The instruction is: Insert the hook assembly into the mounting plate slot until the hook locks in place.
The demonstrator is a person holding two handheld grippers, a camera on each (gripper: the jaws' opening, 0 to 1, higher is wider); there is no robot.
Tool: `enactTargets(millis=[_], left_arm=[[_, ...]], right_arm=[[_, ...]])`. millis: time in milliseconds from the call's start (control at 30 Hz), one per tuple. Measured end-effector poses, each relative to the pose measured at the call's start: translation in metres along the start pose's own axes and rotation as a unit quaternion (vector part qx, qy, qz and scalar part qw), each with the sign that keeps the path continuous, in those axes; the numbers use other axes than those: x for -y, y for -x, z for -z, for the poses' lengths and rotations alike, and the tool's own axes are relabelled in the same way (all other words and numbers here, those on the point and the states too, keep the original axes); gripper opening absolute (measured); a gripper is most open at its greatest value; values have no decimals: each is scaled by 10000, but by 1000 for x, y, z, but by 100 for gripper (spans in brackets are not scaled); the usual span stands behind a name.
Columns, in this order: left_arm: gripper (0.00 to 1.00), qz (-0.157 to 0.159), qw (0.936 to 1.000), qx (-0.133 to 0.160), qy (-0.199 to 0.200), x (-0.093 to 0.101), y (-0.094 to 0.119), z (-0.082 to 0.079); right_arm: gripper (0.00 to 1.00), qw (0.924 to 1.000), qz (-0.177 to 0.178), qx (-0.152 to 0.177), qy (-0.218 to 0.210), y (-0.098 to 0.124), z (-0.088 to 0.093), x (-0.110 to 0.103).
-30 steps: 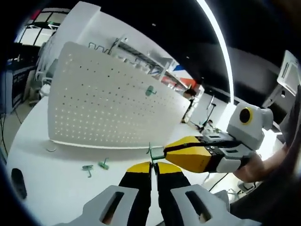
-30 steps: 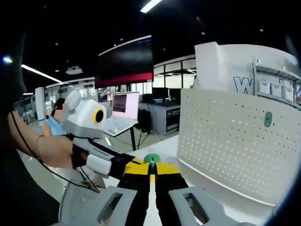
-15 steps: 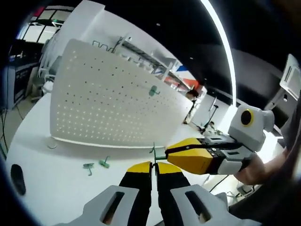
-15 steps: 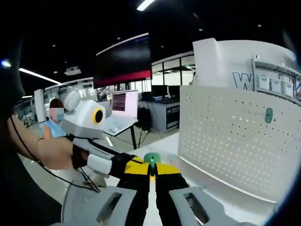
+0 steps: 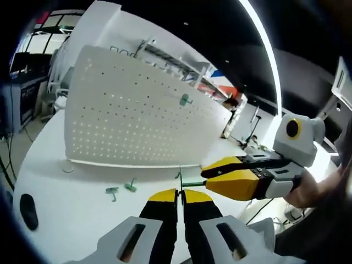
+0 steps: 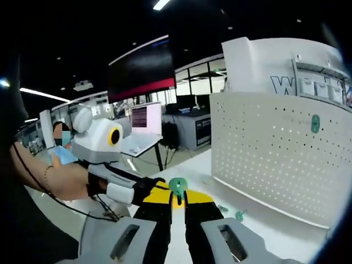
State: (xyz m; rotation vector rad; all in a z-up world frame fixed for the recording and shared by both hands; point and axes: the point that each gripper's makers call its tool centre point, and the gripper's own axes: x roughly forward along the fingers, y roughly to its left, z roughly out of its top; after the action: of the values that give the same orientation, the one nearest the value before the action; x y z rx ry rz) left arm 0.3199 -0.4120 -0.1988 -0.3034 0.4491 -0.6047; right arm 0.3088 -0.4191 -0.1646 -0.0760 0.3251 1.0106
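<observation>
Two small green plastic hook pieces [image 5: 122,188] lie loose on the white table [image 5: 66,198] at lower left of the left gripper view, just in front of the upright white perforated mounting plate [image 5: 132,118], which fills the upper left and centre. One green hook [image 5: 185,99] already sits in the plate, toward its upper right. At bottom centre the left gripper [image 5: 177,195] has its black-and-yellow jaws closed to a thin slit on the thin green wire hook assembly [image 5: 181,177], which rises just above the tips. From the right, the right gripper [image 5: 204,175] reaches in sideways, its jaws pinched together on the same green piece, a hand [image 5: 308,190] behind it.

In the right gripper view, the left gripper [image 6: 155,188] comes in from the left, a hand [image 6: 69,181] holding it. Both tips meet at bottom centre at the green round-headed hook assembly [image 6: 177,186]. Right of that, loose green pieces [image 6: 231,212] lie on the table before the perforated plate [image 6: 269,148], with the mounted green hook [image 6: 315,123] at upper right.
</observation>
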Motion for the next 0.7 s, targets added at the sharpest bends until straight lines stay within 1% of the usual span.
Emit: enactTargets(millis=[133,233,333,433,700], left_arm=[[1,-46,9998,25,-182,0,1,-3],[1,-68,9994,28,-343,1,1,-5],[2,-55,9984,29,-556,6,0,-6],[2,-42,9973,102,-728,10,-1,-11],[2,-42,9967,116,-799,8,-2,-12]], right_arm=[[6,9998,-7,16,-203,2,1,-1],[6,9992,10,88,-388,2,0,0],[6,9980,26,160,-613,0,-2,3],[5,9965,43,176,-822,-2,-2,6],[4,9954,70,228,-925,-2,-3,7]])
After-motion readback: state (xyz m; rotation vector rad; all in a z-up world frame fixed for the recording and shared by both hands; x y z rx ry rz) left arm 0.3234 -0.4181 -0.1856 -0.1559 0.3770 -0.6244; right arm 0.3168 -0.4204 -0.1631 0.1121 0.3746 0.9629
